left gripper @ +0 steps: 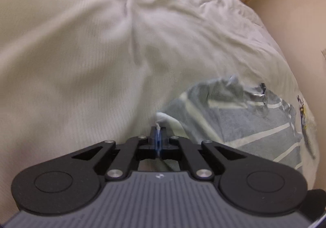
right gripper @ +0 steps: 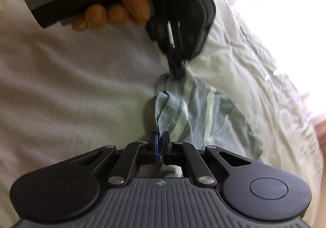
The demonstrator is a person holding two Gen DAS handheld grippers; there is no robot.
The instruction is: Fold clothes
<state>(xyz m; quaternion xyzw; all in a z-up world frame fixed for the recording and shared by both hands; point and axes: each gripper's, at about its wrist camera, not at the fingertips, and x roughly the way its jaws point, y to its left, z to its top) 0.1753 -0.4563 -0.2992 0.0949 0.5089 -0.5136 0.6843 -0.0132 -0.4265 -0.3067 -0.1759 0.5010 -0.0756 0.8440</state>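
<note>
The grey striped garment (right gripper: 195,110) lies bunched on the bed (right gripper: 254,48), just beside a white mesh cloth (right gripper: 71,85). The right hand-held gripper (right gripper: 160,142) is clamped on the garment's near edge; the left hand-held gripper (left gripper: 158,136), seen also at (right gripper: 176,71), pinches its far edge. The step looks like a two-point hold before folding. Next, both should probably lift and draw apart to spread the garment flat.

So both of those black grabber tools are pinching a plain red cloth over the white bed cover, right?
Not quite: the cloth is not plain red. The right wrist view shows a grey cloth with pale stripes. The rest holds: the right gripper pinches its near edge, the left gripper pinches its far corner, and it hangs over the white bed cover.
</note>
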